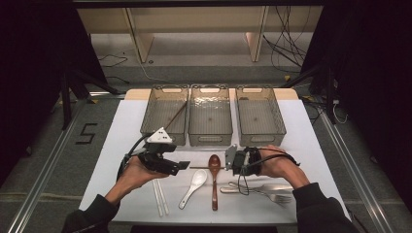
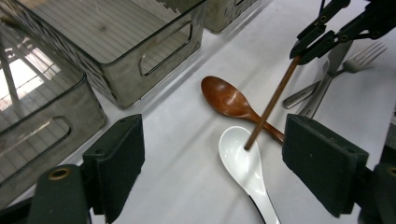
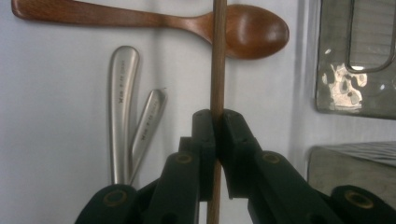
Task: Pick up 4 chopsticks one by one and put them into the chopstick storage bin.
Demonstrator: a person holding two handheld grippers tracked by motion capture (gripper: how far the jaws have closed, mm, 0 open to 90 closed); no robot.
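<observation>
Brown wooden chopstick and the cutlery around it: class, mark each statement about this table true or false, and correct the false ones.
1. The right gripper is shut on the brown chopstick. True.
2. The left gripper has its fingers closed on the white spoon. False: its fingers stand open, and nothing is between them.
3. Three clear bins stand in a row behind the cutlery. True.
4. The left bin holds a brown stick. True.
5. The wooden spoon lies inside the middle bin. False: it lies on the white table.

"5" taped on the floor (image 1: 88, 133).
</observation>
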